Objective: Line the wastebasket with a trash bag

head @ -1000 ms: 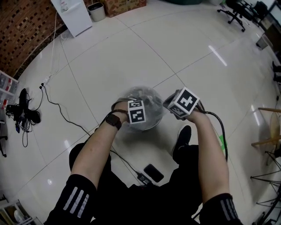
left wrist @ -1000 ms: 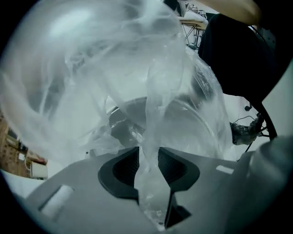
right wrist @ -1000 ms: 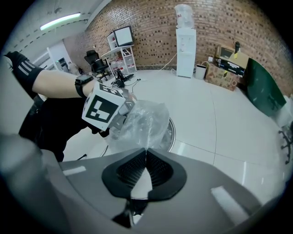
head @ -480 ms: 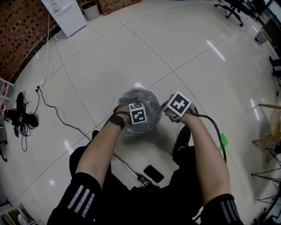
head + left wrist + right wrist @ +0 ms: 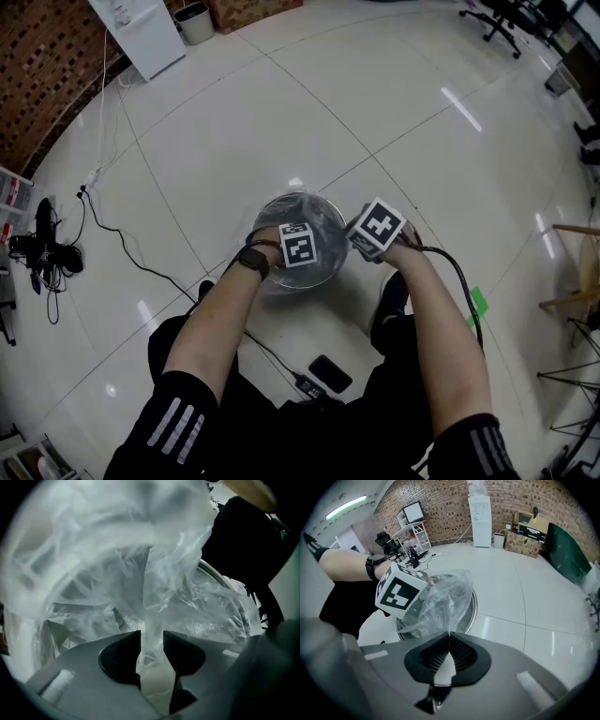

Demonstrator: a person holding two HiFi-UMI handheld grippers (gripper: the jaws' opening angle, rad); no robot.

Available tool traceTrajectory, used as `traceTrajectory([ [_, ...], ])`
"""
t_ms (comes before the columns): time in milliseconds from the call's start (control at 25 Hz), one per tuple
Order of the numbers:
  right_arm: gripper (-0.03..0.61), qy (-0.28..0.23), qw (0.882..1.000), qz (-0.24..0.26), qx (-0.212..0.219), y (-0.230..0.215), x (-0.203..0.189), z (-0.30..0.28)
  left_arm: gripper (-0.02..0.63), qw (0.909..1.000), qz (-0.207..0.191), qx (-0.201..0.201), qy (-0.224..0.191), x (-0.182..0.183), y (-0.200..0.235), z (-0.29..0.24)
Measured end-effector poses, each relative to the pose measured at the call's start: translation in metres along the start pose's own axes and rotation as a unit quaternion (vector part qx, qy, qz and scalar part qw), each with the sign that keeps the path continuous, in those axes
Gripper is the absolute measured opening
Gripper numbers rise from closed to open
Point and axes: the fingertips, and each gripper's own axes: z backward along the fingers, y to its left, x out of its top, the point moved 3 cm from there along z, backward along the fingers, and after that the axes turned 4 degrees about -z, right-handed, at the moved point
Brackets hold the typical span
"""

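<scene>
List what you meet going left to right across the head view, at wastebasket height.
Tangle of gear and cables → black floor cable → left gripper, jaws just been opening with trash bag film between them → right gripper → green floor patch → wooden frame.

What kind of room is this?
Probably an office or lab workroom. It has a brick wall, rolling office chairs, a monitor on a white shelf, and what looks like a water dispenser on a shiny tiled floor.
</scene>
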Motion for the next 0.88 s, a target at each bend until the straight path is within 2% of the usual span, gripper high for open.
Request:
traceTrajectory([
  [160, 0.008, -0.004, 1.0, -0.014, 0.001, -0.004, -0.005, 0.002, 0.143, 0.9996, 0.01, -0.017, -0.018, 0.001, -0.007, 0.032],
  [280, 0.008, -0.017, 1.0, -0.024, 0.0, -0.006, -0.004, 0.01, 0.143, 0.9997, 0.01, -0.01, -0.022, -0.004, -0.008, 0.064],
  [400, 0.008, -0.021, 0.999, -0.029, -0.011, -0.012, -0.005, 0.016, 0.143, 0.9989, 0.035, -0.014, -0.025, -0.015, -0.009, 0.099],
  [480, 0.008, -0.022, 0.999, -0.033, -0.018, -0.017, -0.008, 0.017, 0.143, 0.9975, 0.059, 0.015, -0.035, -0.026, 0.004, 0.124],
  [560, 0.008, -0.022, 0.998, -0.044, -0.028, -0.025, -0.014, 0.017, 0.13, 0.9925, 0.086, 0.073, -0.047, -0.041, 0.028, 0.146],
  [680, 0.008, -0.03, 0.997, -0.066, -0.037, -0.037, -0.02, 0.011, 0.116, 0.9768, 0.14, 0.146, -0.07, -0.066, 0.059, 0.165],
  [760, 0.008, -0.036, 0.995, -0.08, -0.037, -0.042, -0.021, 0.007, 0.117, 0.9682, 0.175, 0.157, -0.086, -0.08, 0.069, 0.165],
  [880, 0.008, -0.043, 0.994, -0.091, -0.045, -0.05, -0.021, 0.002, 0.117, 0.9623, 0.209, 0.15, -0.089, -0.098, 0.077, 0.154],
])
